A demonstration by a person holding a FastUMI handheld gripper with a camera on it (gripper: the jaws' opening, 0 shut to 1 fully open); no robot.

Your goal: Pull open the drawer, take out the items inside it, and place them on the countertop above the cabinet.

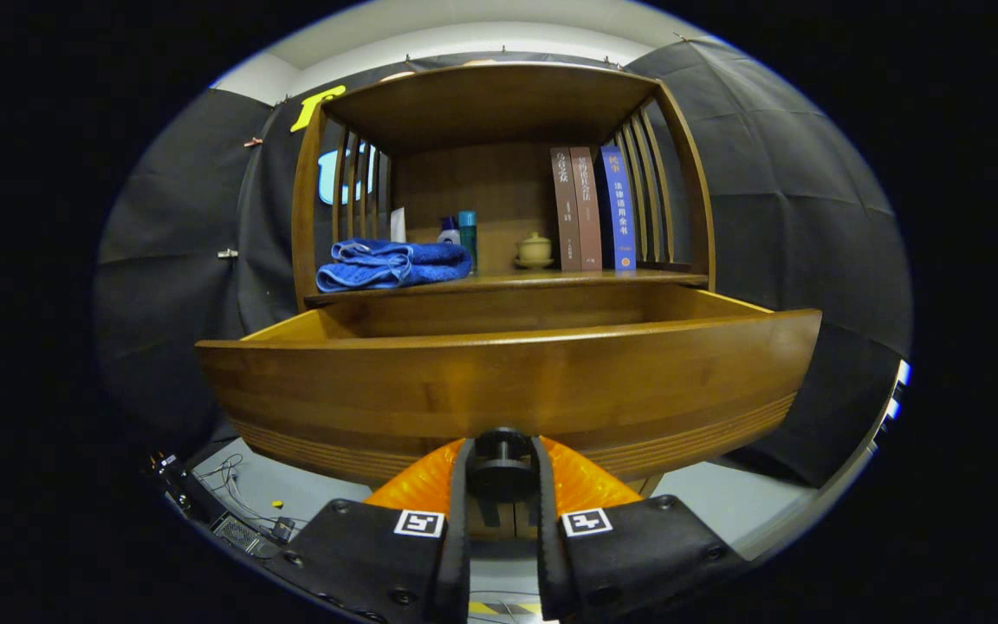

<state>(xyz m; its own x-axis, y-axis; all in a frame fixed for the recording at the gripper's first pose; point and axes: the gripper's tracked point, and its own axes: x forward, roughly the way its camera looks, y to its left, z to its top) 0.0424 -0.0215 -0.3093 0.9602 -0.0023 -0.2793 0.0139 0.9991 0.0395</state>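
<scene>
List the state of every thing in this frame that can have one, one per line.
drawer: pulled open, contents hidden behind its front panel
knob: gripped between the fingers
tongs: shut on the knob
blue towel: folded, lying on the countertop
books: upright, standing side by side
small lidded pot: lid on, upright
bottles: upright, capped
</scene>
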